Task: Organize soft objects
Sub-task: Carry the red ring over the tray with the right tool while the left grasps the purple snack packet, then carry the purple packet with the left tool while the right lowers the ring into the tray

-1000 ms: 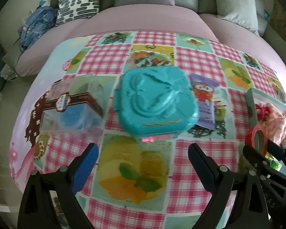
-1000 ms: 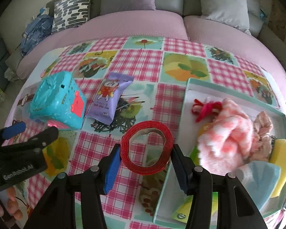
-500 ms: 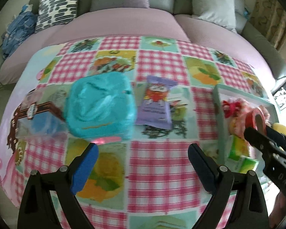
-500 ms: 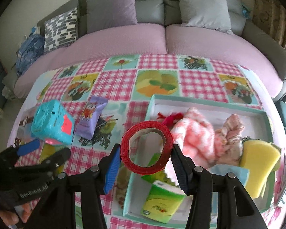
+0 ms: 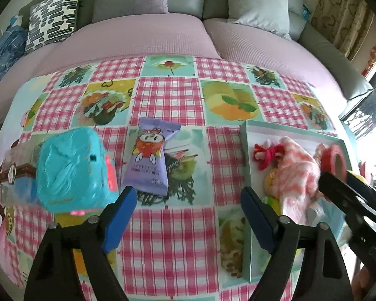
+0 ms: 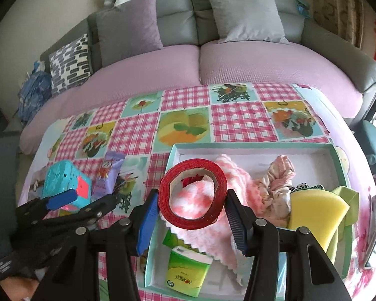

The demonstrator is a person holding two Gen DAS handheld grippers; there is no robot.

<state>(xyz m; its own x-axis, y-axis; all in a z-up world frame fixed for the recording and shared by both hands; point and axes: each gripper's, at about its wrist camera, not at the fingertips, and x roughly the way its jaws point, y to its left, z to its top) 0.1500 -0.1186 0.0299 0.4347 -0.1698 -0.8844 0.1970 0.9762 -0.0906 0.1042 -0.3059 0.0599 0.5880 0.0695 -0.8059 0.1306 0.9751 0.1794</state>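
My right gripper (image 6: 190, 210) is shut on a red tape roll (image 6: 191, 175) and holds it above the teal tray (image 6: 250, 146). The roll also shows in the left wrist view (image 5: 334, 159). The tray holds a pink knitted cloth (image 6: 235, 183), a beige scrunchie (image 6: 278, 183), a yellow sponge (image 6: 315, 208) and a green tissue pack (image 6: 188, 268). My left gripper (image 5: 189, 215) is open and empty over the checked tablecloth (image 5: 168, 100), below a purple snack packet (image 5: 150, 155).
A teal box (image 5: 70, 170) stands at the left, with a clear box (image 5: 15, 173) behind it. The tray's near wall (image 5: 247, 245) is by my left gripper's right finger. A sofa (image 6: 213, 60) with cushions lies beyond the table.
My right gripper has carried the tape roll rightward, from over the tablecloth to over the tray. My left gripper has swung right, away from the teal box, and stays open.
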